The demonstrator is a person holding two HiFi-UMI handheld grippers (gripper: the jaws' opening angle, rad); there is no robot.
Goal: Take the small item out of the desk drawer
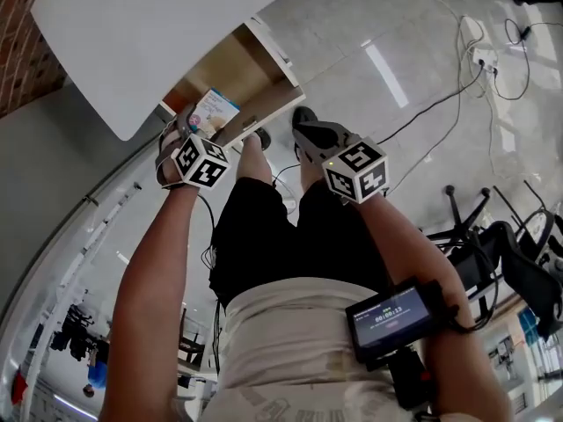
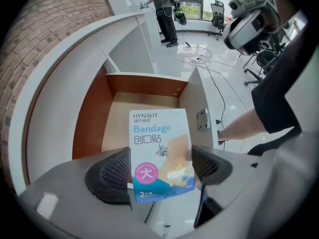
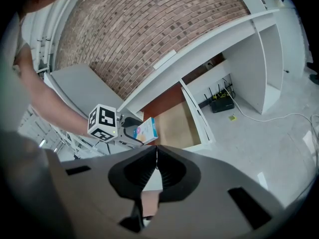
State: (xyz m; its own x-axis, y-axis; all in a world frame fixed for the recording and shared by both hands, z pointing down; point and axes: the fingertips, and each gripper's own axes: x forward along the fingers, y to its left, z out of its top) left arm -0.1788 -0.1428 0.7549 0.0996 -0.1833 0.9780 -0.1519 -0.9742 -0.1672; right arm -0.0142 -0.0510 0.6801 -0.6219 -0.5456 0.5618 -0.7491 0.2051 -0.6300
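A white and blue bandage box (image 2: 160, 153) is clamped between the jaws of my left gripper (image 2: 159, 171), held above the open wooden drawer (image 2: 144, 116). From the head view, the box (image 1: 214, 110) sticks up from the left gripper (image 1: 195, 128) just in front of the drawer (image 1: 230, 70) under the white desk (image 1: 141, 25). The right gripper view shows the box (image 3: 147, 130) over the drawer (image 3: 177, 123). My right gripper (image 1: 305, 132) is shut and empty, its jaws pressed together (image 3: 156, 156), to the right of the drawer front.
A brick wall (image 3: 149, 29) stands behind the desk. Cables and a power strip (image 1: 479, 55) lie on the tiled floor to the right, with office chairs (image 1: 493, 244) further right. A router (image 3: 222, 103) sits under the desk. A person stands far off (image 2: 167, 9).
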